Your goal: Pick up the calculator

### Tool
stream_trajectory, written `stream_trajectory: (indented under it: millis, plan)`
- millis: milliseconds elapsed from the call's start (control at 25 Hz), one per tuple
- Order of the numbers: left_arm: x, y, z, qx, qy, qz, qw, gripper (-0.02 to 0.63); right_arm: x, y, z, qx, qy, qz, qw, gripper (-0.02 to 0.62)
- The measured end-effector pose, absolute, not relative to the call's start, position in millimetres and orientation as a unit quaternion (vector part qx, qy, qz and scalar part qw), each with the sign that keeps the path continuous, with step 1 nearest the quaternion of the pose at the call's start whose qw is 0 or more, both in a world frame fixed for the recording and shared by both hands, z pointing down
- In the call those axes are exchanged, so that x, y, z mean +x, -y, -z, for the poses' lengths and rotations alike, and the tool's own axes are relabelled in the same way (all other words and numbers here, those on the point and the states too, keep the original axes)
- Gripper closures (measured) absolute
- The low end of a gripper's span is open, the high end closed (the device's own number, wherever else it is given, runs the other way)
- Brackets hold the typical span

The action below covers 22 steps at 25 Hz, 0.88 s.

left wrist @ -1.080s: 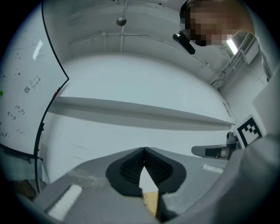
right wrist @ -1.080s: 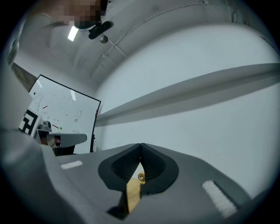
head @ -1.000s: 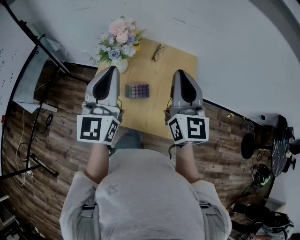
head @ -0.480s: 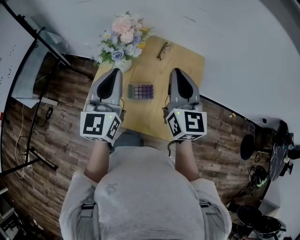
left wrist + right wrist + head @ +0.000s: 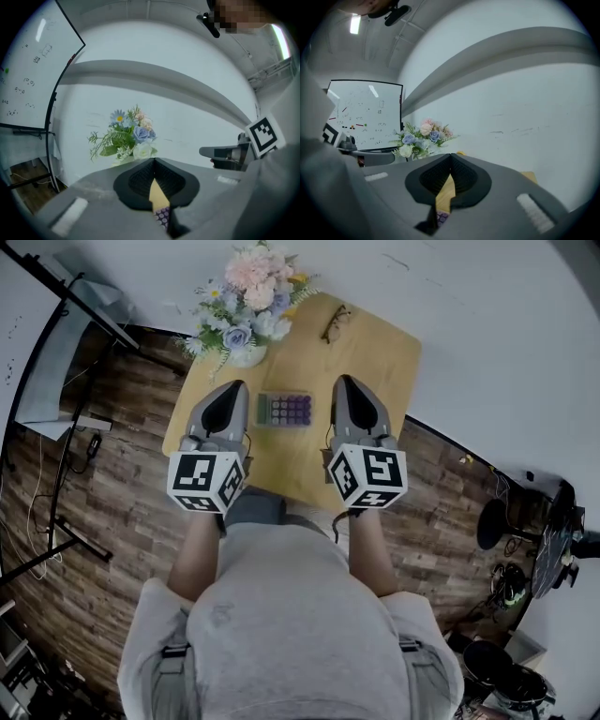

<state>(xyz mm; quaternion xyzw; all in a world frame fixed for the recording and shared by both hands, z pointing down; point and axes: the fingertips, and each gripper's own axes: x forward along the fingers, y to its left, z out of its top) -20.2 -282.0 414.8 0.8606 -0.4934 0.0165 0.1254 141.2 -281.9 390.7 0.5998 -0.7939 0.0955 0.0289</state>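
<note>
The calculator [image 5: 284,410], grey with purple keys, lies flat on the small wooden table [image 5: 366,357]. My left gripper [image 5: 229,388] hovers just left of it and my right gripper [image 5: 346,382] just right of it, both pointing away from me and apart from it. Both are shut with nothing between the jaws. In the left gripper view the shut tips [image 5: 153,161] leave a narrow slit through which a sliver of the calculator [image 5: 162,217] shows. The right gripper view gives the same: shut tips [image 5: 450,156] and a bit of the purple keys [image 5: 441,216] below.
A vase of flowers [image 5: 248,296] stands at the table's far left corner, close ahead of the left gripper. A pair of glasses [image 5: 336,322] lies at the far edge. A whiteboard [image 5: 365,115] stands left of the table, a white wall behind it, wood floor [image 5: 103,521] around.
Both grippers have sunk toward the table and now sit on either side of the calculator. Their jaws have stayed shut and the calculator has not moved.
</note>
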Motion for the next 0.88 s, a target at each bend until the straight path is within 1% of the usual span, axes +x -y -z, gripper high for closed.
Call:
stream_trajectory:
  millis: [360,800,840,880]
  plan:
    - [-19,288,-477,0.844,0.494,-0.071,0.196,0.600,144,286,-453,0.591,0.785,-0.172,0.072,0.592]
    - [-18,291,-553,0.822,0.475,-0.146,0.277,0.600,137,286,-540,0.556,0.763,-0.302,0.134,0.591]
    - [-17,291,-558,0.821,0.472,-0.151,0.283,0.599,137,286,-547,0.554,0.760,-0.311,0.139,0.589]
    - [-16,291,-564,0.820,0.468,-0.157,0.289,0.582,137,285,-554,0.552,0.757,-0.319,0.144,0.586]
